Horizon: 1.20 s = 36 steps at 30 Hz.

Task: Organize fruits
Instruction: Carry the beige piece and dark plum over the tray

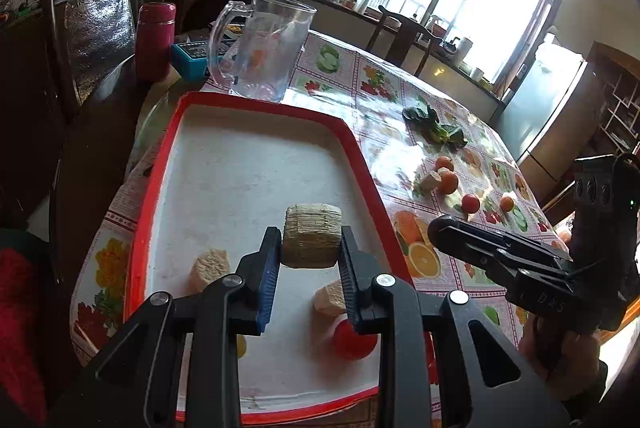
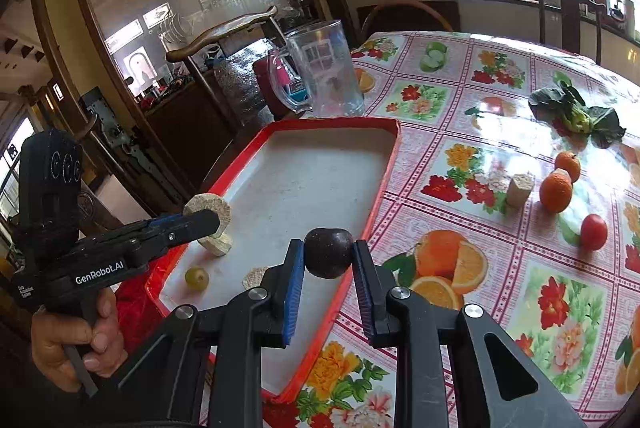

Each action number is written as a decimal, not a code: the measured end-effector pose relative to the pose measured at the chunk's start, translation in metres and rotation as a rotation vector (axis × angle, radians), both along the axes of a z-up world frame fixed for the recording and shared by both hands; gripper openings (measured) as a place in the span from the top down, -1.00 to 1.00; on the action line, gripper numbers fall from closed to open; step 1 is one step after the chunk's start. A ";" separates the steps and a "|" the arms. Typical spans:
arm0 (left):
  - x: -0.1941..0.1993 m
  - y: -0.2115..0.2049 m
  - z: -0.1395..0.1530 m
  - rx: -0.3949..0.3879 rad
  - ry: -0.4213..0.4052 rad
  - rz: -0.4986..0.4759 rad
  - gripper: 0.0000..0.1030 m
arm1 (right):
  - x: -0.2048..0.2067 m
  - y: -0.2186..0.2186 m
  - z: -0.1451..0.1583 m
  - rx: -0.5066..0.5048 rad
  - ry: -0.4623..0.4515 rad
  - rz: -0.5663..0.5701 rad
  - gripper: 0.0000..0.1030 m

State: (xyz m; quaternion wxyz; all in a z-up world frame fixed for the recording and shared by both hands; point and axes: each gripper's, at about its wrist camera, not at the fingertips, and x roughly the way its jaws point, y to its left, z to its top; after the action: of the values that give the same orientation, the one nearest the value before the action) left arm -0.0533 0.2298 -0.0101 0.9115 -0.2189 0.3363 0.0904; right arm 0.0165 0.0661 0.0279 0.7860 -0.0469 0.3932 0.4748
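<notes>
My left gripper (image 1: 310,248) is shut on a beige corn-cob chunk (image 1: 312,240) and holds it above the red-rimmed white tray (image 1: 256,155). In the tray lie two more beige chunks (image 1: 210,268) and a red tomato (image 1: 354,340). My right gripper (image 2: 328,260) is shut on a dark purple plum (image 2: 329,252) over the tray's right rim (image 2: 384,179). In the right wrist view the tray also holds a green grape (image 2: 197,278). On the table lie two oranges (image 2: 556,189), a tomato (image 2: 594,232) and another beige chunk (image 2: 519,189).
A clear plastic pitcher (image 1: 266,47) stands behind the tray, with a red thermos (image 1: 155,39) and a blue box (image 1: 196,55) beside it. Leafy greens (image 2: 576,115) lie on the floral tablecloth (image 2: 460,99). Wooden chairs (image 1: 80,7) stand around the table.
</notes>
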 end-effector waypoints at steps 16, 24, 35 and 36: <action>0.009 0.055 -0.017 -0.018 0.066 0.095 0.50 | 0.002 0.063 -0.022 -0.055 0.029 0.088 0.52; 0.023 0.065 -0.034 -0.043 0.120 0.101 0.50 | 0.005 0.080 -0.035 -0.101 0.034 0.113 0.52; 0.035 0.065 -0.047 -0.057 0.209 0.086 0.49 | 0.005 0.094 -0.051 -0.156 0.033 0.133 0.39; 0.036 0.065 -0.047 -0.053 0.218 0.090 0.48 | 0.005 0.094 -0.050 -0.146 0.038 0.138 0.36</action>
State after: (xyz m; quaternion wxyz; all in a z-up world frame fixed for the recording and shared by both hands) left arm -0.0171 0.2949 -0.0571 0.8584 -0.2466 0.4256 0.1455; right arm 0.0212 0.1596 -0.0223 0.7384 -0.1219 0.4374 0.4986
